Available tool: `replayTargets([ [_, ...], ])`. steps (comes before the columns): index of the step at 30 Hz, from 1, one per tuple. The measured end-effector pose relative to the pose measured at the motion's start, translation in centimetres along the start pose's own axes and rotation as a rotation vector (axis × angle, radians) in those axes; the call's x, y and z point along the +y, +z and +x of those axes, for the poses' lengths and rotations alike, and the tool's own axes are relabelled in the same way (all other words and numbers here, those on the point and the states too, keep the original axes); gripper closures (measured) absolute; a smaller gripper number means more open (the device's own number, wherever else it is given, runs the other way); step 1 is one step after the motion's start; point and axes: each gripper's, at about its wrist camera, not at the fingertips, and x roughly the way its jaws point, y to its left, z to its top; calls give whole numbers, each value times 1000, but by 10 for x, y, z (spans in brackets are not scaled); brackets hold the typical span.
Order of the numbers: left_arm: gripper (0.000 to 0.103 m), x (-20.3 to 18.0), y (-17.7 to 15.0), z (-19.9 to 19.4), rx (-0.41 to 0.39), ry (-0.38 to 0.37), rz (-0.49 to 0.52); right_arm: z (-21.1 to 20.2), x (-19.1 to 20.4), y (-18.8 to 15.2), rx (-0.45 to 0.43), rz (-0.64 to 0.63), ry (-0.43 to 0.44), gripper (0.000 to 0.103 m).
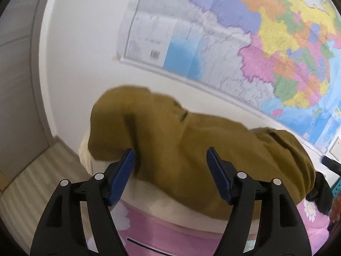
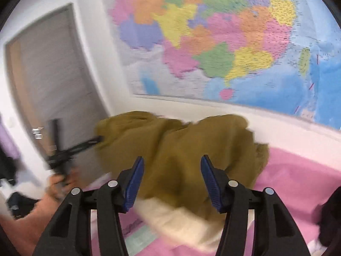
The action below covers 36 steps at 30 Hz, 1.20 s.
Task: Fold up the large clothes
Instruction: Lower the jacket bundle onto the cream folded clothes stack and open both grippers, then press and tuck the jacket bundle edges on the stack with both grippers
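An olive-brown garment with a cream fleece lining (image 1: 181, 149) lies bunched on a pink bed cover (image 1: 149, 230). My left gripper (image 1: 170, 155) is open, its blue pads on either side of the garment's near edge, holding nothing. In the right wrist view the same garment (image 2: 181, 149) lies crumpled with cream lining (image 2: 174, 219) showing at the front. My right gripper (image 2: 171, 164) is open just above the garment. The left gripper (image 2: 64, 153) and the hand holding it show blurred at the left of the right wrist view.
A large coloured wall map (image 1: 255, 42) hangs on the white wall behind the bed. A grey door (image 2: 53, 74) stands at the left. A dark garment (image 1: 321, 194) lies at the right on the bed. Wooden floor (image 1: 32, 181) is at the left.
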Motion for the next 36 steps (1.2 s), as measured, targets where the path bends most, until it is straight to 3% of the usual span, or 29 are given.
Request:
replayTargets([
  [3, 31, -14, 5, -8, -28, -4, 45, 58, -28, -2, 50, 68, -41, 52],
  [5, 28, -23, 6, -4, -12, 0, 86, 88, -39, -1, 102, 88, -79, 64],
  [10, 28, -33, 2, 26, 68, 41, 120, 111, -65, -33, 168, 135, -100, 67],
  [13, 28, -38, -1, 30, 71, 60, 129, 103, -66, -40, 182, 140, -99, 67],
  [18, 28, -44, -2, 23, 52, 97, 164, 89, -65, -35, 223, 130, -105, 63],
  [22, 26, -49, -1, 18, 32, 114, 196, 71, -54, -25, 145, 92, -112, 50],
  [28, 21, -45, 6, 23, 19, 131, 197, 70, -28, -10, 105, 11, -97, 48],
  [33, 22, -11, 16, 53, 93, 145, 90, 105, -38, -13, 162, 32, -124, 42],
  [34, 22, -6, 15, 60, 106, 152, 88, 112, -44, -16, 185, 54, -109, 37],
  [36, 22, 2, 8, 75, 144, 144, 75, 122, -56, -24, 206, 99, -72, 37],
])
